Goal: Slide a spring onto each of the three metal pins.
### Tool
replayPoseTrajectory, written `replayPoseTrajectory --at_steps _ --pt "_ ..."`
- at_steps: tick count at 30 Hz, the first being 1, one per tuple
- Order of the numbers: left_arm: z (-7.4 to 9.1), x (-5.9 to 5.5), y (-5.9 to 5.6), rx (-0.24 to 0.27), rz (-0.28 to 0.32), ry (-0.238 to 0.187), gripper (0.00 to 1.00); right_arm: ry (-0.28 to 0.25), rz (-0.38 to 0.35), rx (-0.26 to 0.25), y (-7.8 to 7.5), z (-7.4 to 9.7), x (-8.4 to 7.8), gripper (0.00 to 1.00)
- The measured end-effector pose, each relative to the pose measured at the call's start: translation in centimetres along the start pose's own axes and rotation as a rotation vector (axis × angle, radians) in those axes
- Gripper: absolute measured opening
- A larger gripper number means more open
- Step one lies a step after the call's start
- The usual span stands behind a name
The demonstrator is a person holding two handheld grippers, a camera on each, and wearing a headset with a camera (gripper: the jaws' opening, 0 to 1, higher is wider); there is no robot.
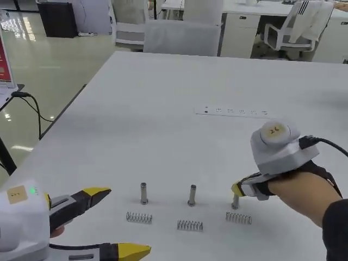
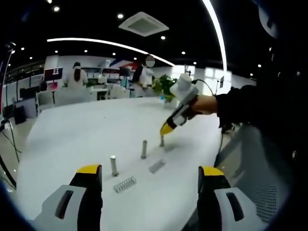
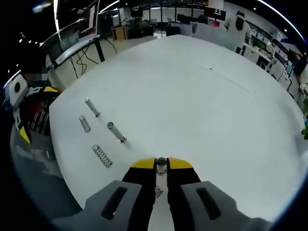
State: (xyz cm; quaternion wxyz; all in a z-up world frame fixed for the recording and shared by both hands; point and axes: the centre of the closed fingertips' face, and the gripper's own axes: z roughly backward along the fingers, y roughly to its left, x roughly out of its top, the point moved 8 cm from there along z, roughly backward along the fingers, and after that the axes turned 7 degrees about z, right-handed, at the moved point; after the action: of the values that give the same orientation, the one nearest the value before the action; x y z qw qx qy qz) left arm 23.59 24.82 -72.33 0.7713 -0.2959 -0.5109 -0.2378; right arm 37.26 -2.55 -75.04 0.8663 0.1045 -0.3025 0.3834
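Three short metal pins stand upright in a row on the white table: left pin [image 1: 144, 193], middle pin [image 1: 192, 194], right pin [image 1: 235, 203]. In front of each lies a spring: left spring [image 1: 139, 218], middle spring [image 1: 190, 225], right spring [image 1: 238, 218]. My right gripper [image 1: 237, 190] is shut on the top of the right pin [image 3: 161, 165], with its yellow tips on either side. My left gripper [image 1: 130, 220] hovers open at the near left, with nothing between its jaws [image 2: 150, 171]. It faces along the row of pins [image 2: 144, 149] and the left spring [image 2: 124, 184].
A flush power strip [image 1: 231, 112] sits in the table further back. Office chairs [image 1: 182, 37] stand at the far edge. A cable [image 1: 32, 106] hangs off to the left of the table [image 1: 163, 136]. People stand in the office behind [image 2: 77, 77].
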Motion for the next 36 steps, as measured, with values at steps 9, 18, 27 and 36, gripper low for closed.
replayPoseTrajectory --at_steps 9,18,27,36 --pt "-0.06 0.16 -0.25 -0.003 -0.011 0.005 0.78 0.012 -0.004 0.000 0.18 0.26 -0.47 0.04" --pt "0.04 0.20 -0.28 -0.003 -0.011 0.001 0.78 0.012 0.029 0.006 0.42 0.13 -0.45 0.05" --pt "0.01 0.22 -0.32 -0.006 -0.010 0.003 0.78 -0.002 0.047 0.021 0.73 0.14 -0.28 0.10" --pt "-0.07 0.25 -0.21 -0.012 -0.013 0.009 0.78 -0.020 0.062 0.027 0.57 0.99 -0.64 0.13"
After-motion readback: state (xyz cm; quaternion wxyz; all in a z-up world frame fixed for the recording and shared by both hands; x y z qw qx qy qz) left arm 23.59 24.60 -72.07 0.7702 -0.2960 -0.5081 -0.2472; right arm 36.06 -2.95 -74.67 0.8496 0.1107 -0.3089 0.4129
